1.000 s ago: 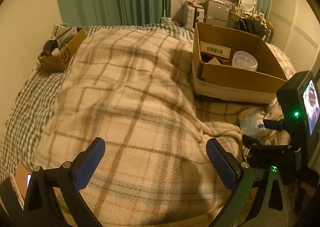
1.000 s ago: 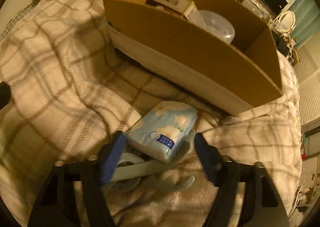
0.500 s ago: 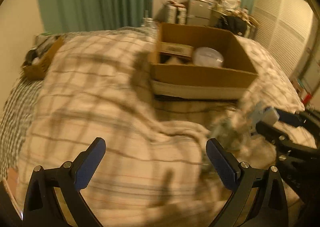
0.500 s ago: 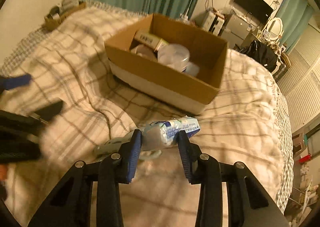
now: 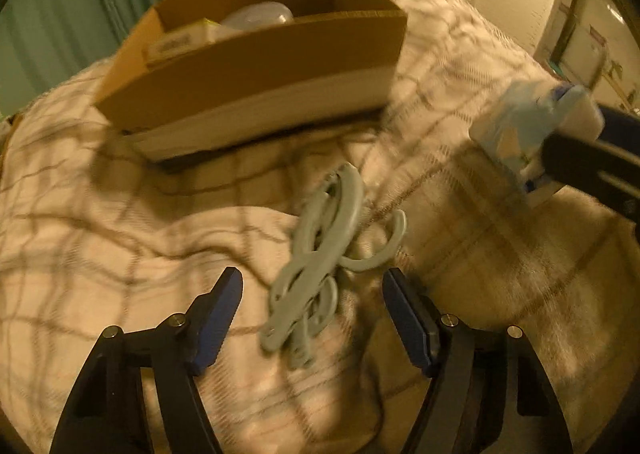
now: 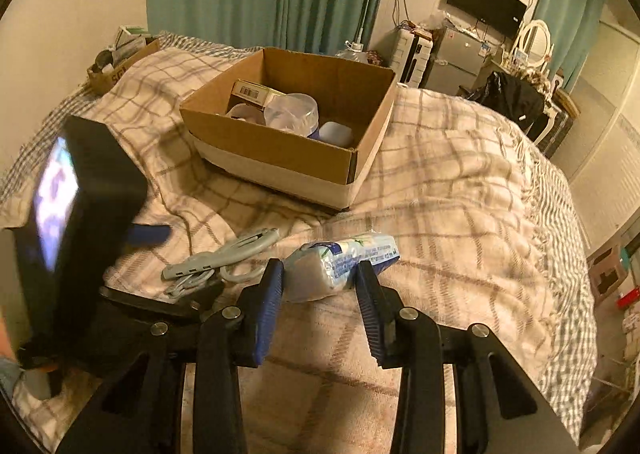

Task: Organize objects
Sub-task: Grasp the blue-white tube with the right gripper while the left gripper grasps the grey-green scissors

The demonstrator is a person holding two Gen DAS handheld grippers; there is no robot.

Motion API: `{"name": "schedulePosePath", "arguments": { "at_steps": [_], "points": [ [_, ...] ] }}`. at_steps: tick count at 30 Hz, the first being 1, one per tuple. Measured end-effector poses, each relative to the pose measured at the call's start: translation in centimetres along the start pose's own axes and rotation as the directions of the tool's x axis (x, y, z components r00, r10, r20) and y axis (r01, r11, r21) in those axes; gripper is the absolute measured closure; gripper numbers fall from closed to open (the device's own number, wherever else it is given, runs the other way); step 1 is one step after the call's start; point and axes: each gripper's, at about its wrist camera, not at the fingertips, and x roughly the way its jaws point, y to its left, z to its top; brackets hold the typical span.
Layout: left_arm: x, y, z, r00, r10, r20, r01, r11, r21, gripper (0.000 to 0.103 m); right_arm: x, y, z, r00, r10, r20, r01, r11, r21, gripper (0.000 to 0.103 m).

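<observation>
On bed, right gripper (image 6: 320,286) clamps tissue pack (image 6: 344,258), lifted above blanket (image 6: 460,182). Left gripper (image 5: 312,310) spread wide, straddling grey hangers (image 5: 320,254), untouched. Likely step: carry pack into cardboard box (image 6: 280,150); next needs forward reach, release over rim.

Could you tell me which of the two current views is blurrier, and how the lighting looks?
Left wrist view: motion-smeared throughout, the pale green plastic hangers and the brown cardboard box soft-edged, only the left gripper crisp. Right wrist view: much sharper, the blue-and-white tissue pack printing visible though unreadable; dim yellowish light, fisheye bending in both.
</observation>
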Motion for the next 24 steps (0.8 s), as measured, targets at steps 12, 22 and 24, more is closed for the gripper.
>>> {"name": "schedulePosePath", "arguments": {
  "at_steps": [12, 22, 24],
  "points": [
    [1.0, 0.9, 0.1, 0.998, -0.053, -0.041, 0.051, 0.997, -0.050, 0.091, 0.4, -0.6, -0.3, 1.000, 0.016, 0.000, -0.016, 0.999, 0.028, 0.067],
    [-6.3, 2.0, -1.5, 0.994, -0.065, 0.087, 0.074, 0.992, -0.098, 0.093, -2.9, 1.4, 0.3, 0.999, -0.020, 0.043, 0.021, 0.999, -0.035, 0.067],
    [-7.8, 2.4, -1.7, 0.991, -0.068, 0.117, 0.080, 0.992, -0.100, 0.093, -4.0, 2.0, 0.4, 0.998, -0.024, 0.059, 0.026, 0.999, -0.044, 0.067]
  ]
}}
